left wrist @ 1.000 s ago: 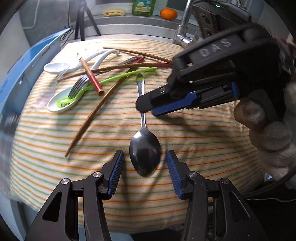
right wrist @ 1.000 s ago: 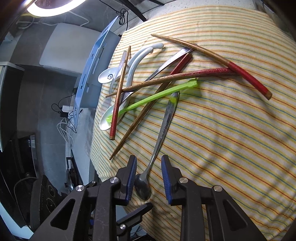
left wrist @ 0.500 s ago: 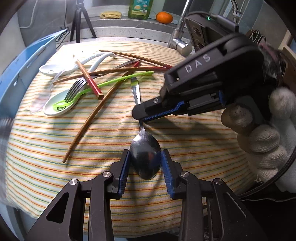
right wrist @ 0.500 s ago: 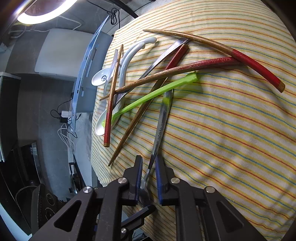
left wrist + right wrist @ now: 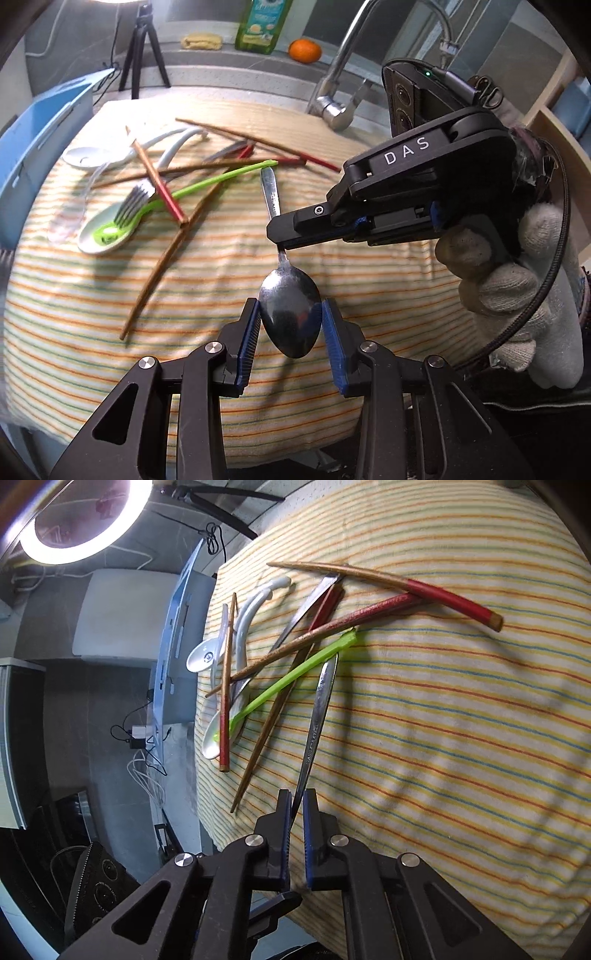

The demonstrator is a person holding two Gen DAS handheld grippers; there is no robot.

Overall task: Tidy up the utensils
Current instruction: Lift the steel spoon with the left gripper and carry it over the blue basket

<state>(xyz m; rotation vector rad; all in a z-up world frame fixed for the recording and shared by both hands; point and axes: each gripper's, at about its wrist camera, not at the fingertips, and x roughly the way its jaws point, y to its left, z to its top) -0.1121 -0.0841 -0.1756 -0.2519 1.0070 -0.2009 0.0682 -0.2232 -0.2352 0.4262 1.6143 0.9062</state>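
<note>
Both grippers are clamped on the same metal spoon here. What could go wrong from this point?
1. The left gripper pinches the stainless steel spoon across its curved, polished bowl, so it could squirt out.
2. The right gripper squeezes the thin neck of the same spoon; any mismatched pull may twist it loose.
3. The handle tip lies just beside the lime-green plastic utensil in the pile of red-brown wooden chopsticks, so lifting could disturb them.

You're working at a kitchen sink: a chrome faucet (image 5: 334,88) arches at the far right, with a dish-soap bottle (image 5: 263,23), a sponge (image 5: 201,40) and an orange (image 5: 304,50) along the far ledge, while a ring light (image 5: 79,524) hints at staged recording.
</note>
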